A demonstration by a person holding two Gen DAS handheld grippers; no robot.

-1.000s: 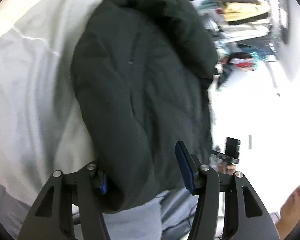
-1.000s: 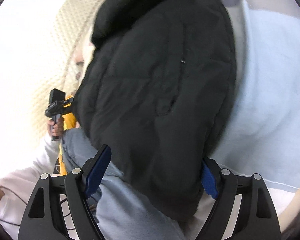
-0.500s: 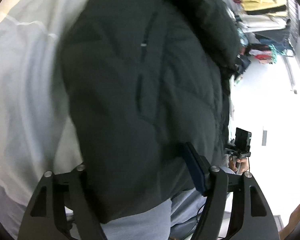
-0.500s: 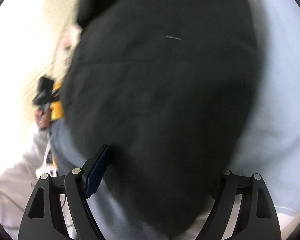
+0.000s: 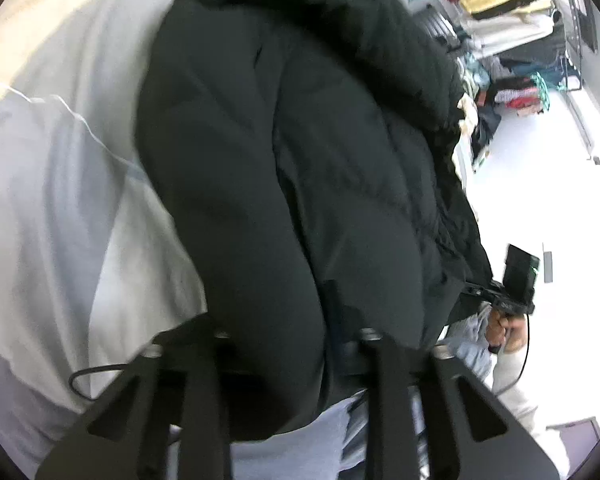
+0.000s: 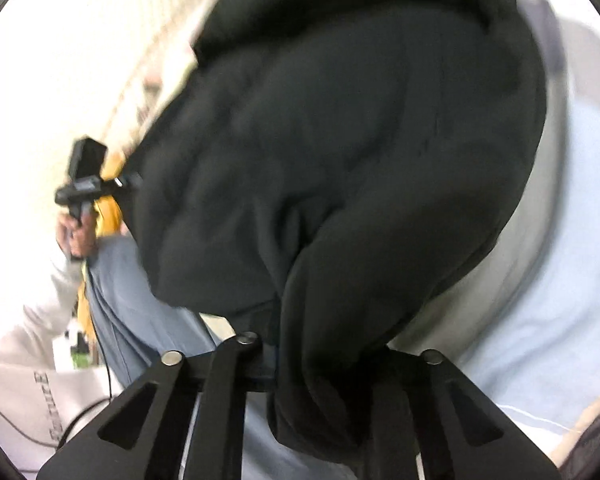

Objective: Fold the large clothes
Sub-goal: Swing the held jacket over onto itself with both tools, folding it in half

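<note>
Closed now on black jacket (image 5: 300,184) hem: left gripper (image 5: 276,344), right gripper (image 6: 324,360); fingertips buried, blurred.

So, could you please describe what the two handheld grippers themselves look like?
Both are matte black. The left gripper and right gripper have flat angular finger arms with triangular cut-outs and silver round pivot bolts. A thin black cable loops beside the left one.

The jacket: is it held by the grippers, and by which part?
Yes. Both the left gripper and right gripper pinch the jacket at its near edge.
</note>
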